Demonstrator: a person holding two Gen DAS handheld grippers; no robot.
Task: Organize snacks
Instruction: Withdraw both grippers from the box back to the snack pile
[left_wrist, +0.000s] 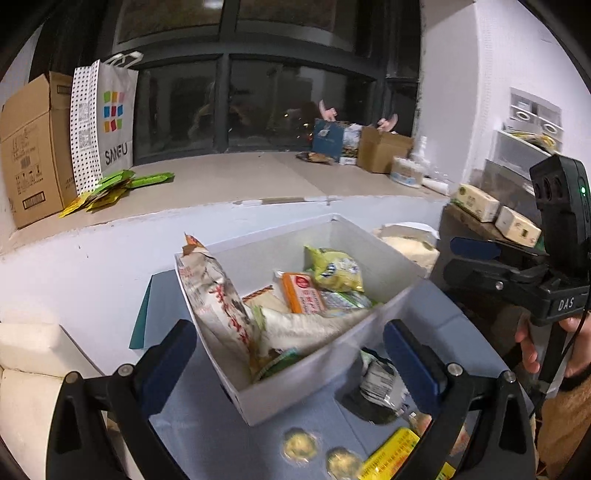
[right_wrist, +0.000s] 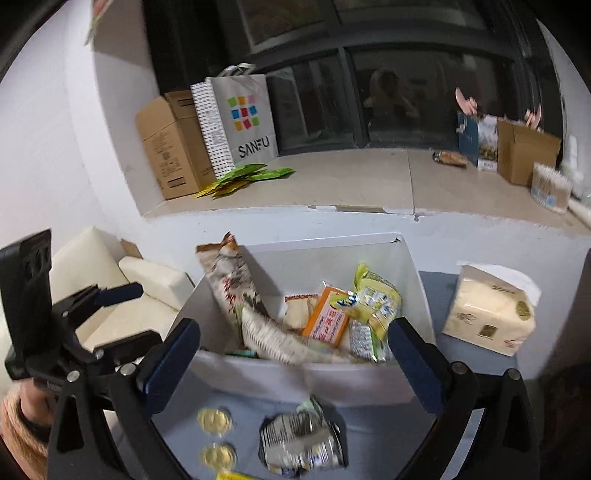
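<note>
A: What sits ahead of the left gripper (left_wrist: 290, 354)?

B: A white open-topped box (left_wrist: 384, 266) on the blue tabletop (left_wrist: 221, 435), straight beyond the jaws, which stand wide apart with nothing between the pads. Its near corner comes in between the two fingers.

A: And inside it?

B: Snack packets, piled loosely. A long white packet with red lettering (left_wrist: 218, 299) leans on the wall nearest the left finger, long axis tilted up and away from the jaws, its torn-looking top poking over the rim. A second pale long packet (left_wrist: 314, 325) lies low across the box, running from finger to finger. Farther from the jaws lie an orange packet (left_wrist: 301, 293) and a yellow-green bag (left_wrist: 336, 269).

A: Anything outside the box?

B: On the jaws' side of it, yes. A crumpled silver-and-black wrapper (left_wrist: 380, 384) lies just inside the right finger, and two round gold-wrapped sweets (left_wrist: 299, 445) with a yellow packet (left_wrist: 395, 456) lie close under the camera.

A: The right gripper (right_wrist: 295, 358)?

B: Also spread wide and empty, facing the box's long near wall, which runs between its two fingers. The wrapper and sweets lie between its fingers, nearer than the box. A pack of tissues (right_wrist: 487, 314) stands beyond the right finger, outside it, apart from the box.
</note>
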